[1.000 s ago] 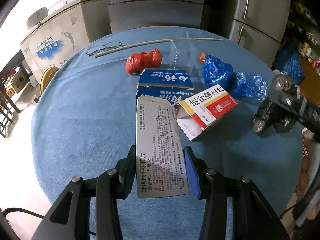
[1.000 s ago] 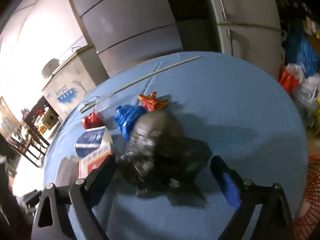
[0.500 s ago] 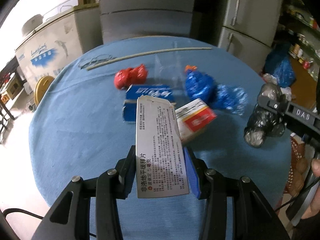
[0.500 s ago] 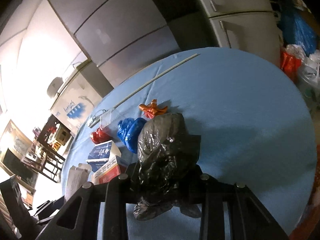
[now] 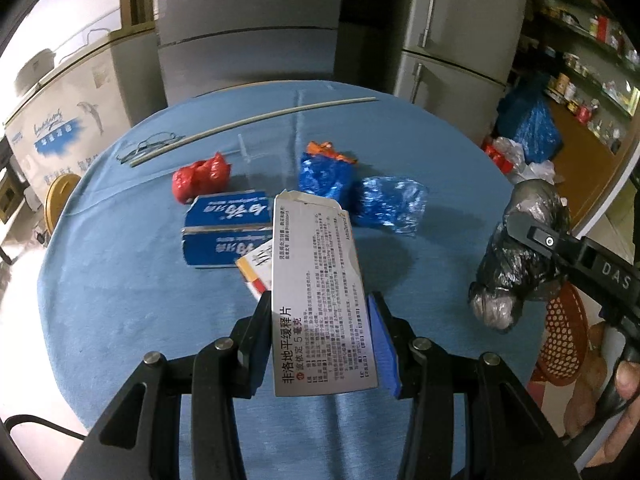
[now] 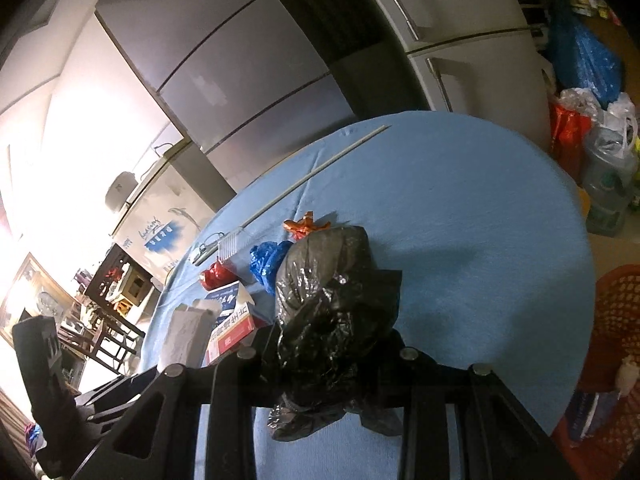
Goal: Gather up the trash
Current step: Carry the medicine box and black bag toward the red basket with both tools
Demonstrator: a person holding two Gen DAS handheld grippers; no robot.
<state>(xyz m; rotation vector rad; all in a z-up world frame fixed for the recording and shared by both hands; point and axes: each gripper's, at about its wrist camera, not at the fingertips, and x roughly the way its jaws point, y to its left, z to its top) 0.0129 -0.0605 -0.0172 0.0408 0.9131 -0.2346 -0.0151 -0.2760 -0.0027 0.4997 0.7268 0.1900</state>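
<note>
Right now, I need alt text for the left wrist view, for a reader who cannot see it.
The left gripper clamps a white medicine box upright above a round blue table. Behind it lie a blue toothpaste box, a red-and-white box, and crumpled red and blue bags. At right, the right gripper holds a black bag.

A small shop back room is suggested: stocked shelves, fridges, a chest freezer are seen.
</note>
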